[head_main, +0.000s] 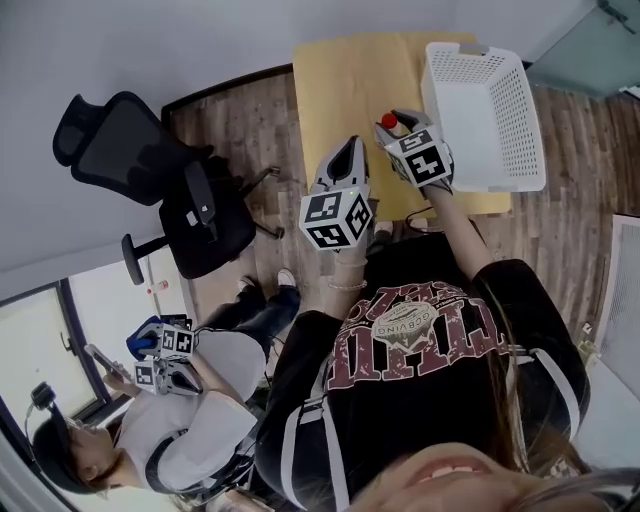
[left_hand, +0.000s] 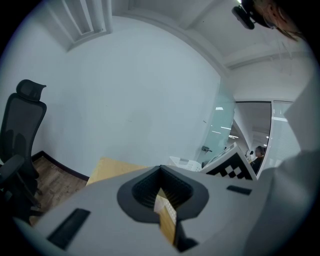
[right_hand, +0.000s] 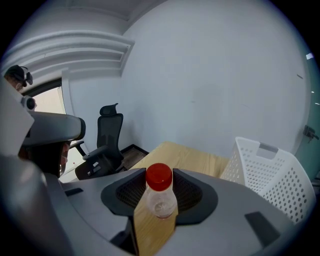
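A small clear bottle with a red cap (right_hand: 159, 192) stands upright between the jaws of my right gripper (right_hand: 159, 200), which is shut on it. From the head view the red cap (head_main: 389, 121) shows at the tip of the right gripper (head_main: 397, 124), over the light wooden table (head_main: 340, 90). Next to it on the right is a white perforated basket (head_main: 487, 110), seen again in the right gripper view (right_hand: 265, 175). My left gripper (head_main: 347, 145) hovers at the table's near edge, left of the bottle. Its jaws (left_hand: 164, 197) are shut on nothing, with only a thin slit between them.
A black office chair (head_main: 150, 175) stands on the wood floor left of the table, near the white wall. Another person (head_main: 170, 420) sits at the lower left holding a pair of grippers (head_main: 165, 355). A glass partition (left_hand: 222, 130) lies beyond the table.
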